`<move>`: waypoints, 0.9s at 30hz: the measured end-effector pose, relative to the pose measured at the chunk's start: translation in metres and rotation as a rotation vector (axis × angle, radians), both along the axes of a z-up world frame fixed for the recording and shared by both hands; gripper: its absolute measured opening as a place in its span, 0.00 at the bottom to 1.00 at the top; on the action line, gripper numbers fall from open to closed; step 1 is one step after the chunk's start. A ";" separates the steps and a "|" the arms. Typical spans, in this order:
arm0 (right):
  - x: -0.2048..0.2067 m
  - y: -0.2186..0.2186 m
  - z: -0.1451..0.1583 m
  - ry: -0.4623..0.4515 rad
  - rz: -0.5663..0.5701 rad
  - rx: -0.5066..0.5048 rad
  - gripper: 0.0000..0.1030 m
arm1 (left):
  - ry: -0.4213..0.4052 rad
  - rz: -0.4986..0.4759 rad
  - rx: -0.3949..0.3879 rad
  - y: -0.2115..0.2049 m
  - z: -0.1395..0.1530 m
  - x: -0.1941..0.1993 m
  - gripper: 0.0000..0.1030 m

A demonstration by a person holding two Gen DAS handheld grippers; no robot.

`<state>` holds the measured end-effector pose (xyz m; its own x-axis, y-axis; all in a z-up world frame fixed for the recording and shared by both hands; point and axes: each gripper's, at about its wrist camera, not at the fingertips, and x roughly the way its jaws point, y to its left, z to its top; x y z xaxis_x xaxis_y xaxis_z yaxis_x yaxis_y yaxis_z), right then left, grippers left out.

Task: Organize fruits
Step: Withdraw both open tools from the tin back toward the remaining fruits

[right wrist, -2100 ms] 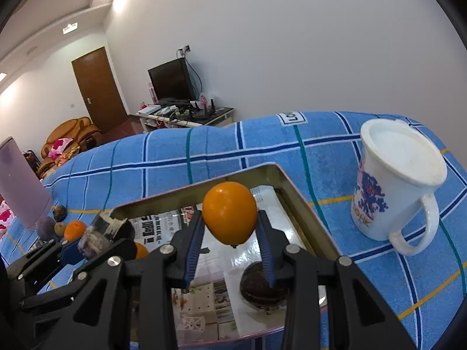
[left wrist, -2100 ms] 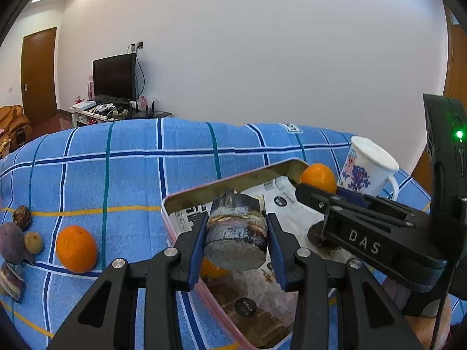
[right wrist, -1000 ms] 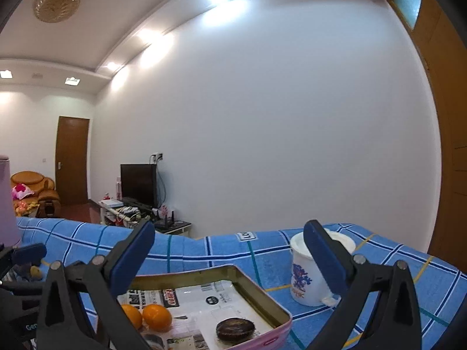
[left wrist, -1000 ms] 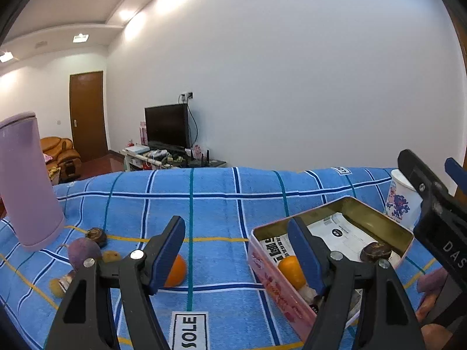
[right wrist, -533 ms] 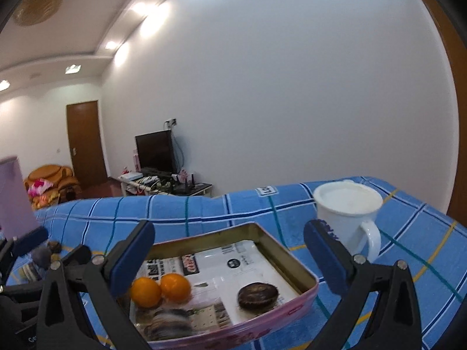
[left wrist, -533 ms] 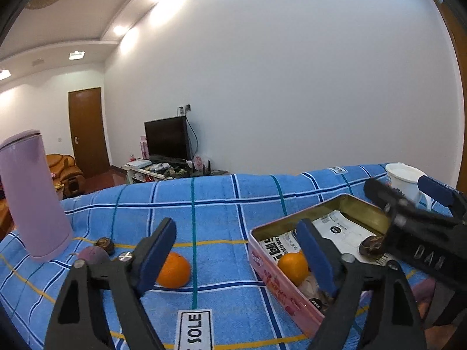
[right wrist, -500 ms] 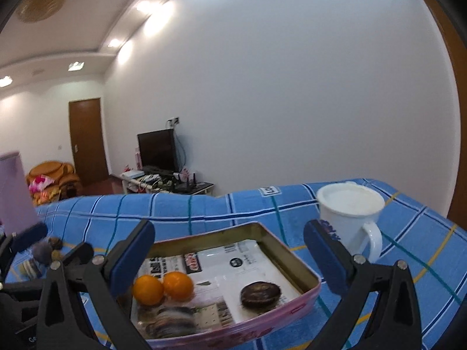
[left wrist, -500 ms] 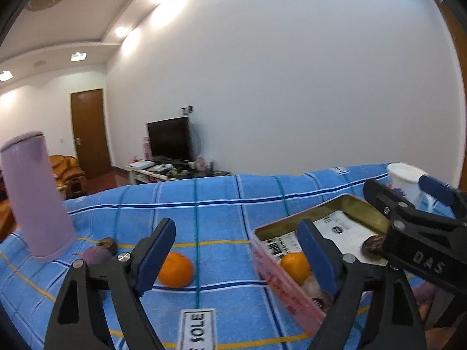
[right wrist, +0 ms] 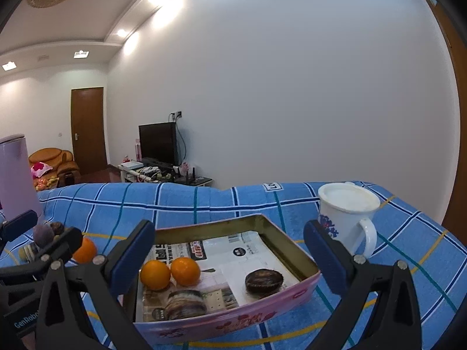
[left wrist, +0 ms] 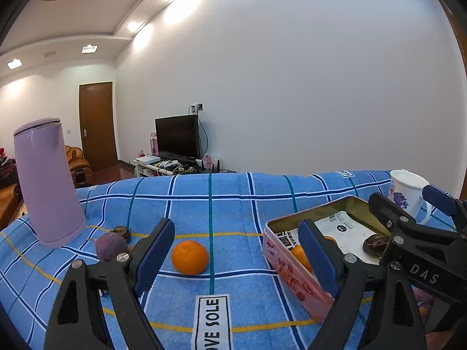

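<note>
A pink tin (right wrist: 292,259) lined with printed paper holds two oranges (right wrist: 155,274), a striped round piece (right wrist: 185,306) and a dark round fruit (right wrist: 264,281). My right gripper (right wrist: 229,233) hangs open just in front of the tin, its fingers empty. My left gripper (left wrist: 236,233) is open and empty over the blue checked cloth. A loose orange (left wrist: 190,257) lies on the cloth beyond and between its fingers. The tin (left wrist: 292,265) stands to their right. A purple fruit (left wrist: 111,246) and a small dark fruit (left wrist: 121,229) sit further left.
A tall lilac flask (left wrist: 46,183) stands at the cloth's left, close to the loose fruits. A white flowered mug (right wrist: 347,215) stands right of the tin. The cloth's far edge drops off towards a room with a television and a door.
Both grippers let go: the striped piece and the orange now lie in the tin. Left jaws widened and its view swung left. The right gripper tipped down, showing more of the tin.
</note>
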<state>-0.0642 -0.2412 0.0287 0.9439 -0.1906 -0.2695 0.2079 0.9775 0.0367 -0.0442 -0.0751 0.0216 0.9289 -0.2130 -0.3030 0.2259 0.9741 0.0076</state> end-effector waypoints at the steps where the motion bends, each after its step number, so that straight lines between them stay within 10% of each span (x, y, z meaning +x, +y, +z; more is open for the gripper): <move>1: -0.002 0.002 -0.001 0.003 0.000 -0.002 1.00 | 0.003 0.002 -0.002 0.002 0.000 0.000 0.85; 27: 0.026 0.078 0.002 0.098 0.173 -0.028 1.00 | 0.118 0.162 -0.041 0.129 -0.001 0.041 0.85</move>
